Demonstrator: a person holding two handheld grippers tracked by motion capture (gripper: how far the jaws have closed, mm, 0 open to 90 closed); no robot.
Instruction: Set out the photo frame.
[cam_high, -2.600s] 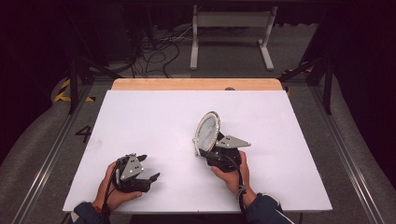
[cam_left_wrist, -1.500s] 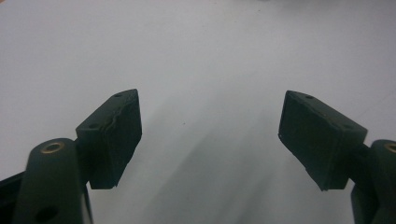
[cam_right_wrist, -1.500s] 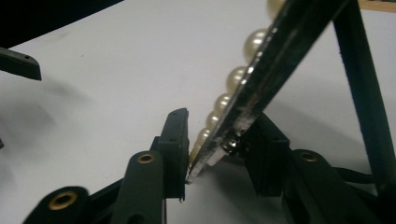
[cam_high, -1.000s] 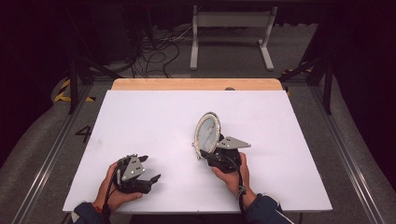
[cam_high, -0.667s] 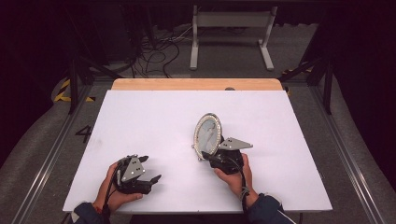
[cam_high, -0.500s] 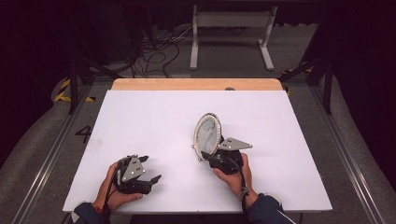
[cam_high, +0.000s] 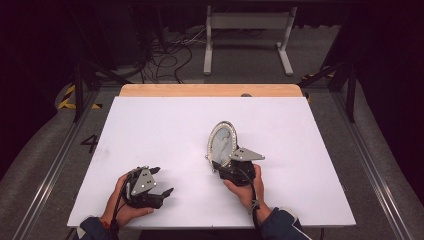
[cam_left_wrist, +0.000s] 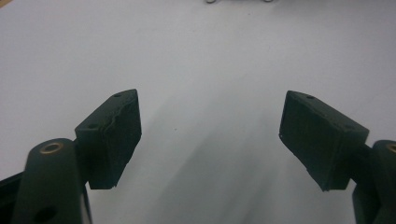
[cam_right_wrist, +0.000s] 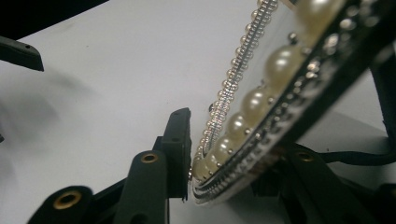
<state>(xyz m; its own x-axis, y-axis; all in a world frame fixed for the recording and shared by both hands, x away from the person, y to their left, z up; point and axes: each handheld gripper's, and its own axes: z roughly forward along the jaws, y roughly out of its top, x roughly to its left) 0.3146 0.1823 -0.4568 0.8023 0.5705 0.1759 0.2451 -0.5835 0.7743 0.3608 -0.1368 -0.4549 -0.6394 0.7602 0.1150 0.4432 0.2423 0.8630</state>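
Clamping the pearl-rimmed oval frame (cam_high: 222, 143) by its lower edge, the right gripper (cam_high: 223, 163) stands it upright mid-table (cam_high: 165, 125) for positioning; the left gripper (cam_high: 161, 181) rests nearby, jaws wide, empty.

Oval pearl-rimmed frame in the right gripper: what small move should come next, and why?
Probably lower it gently onto the table. The right gripper clamps the oval frame by its lower rim, tilted up on edge. The left gripper rests open, apart from it.
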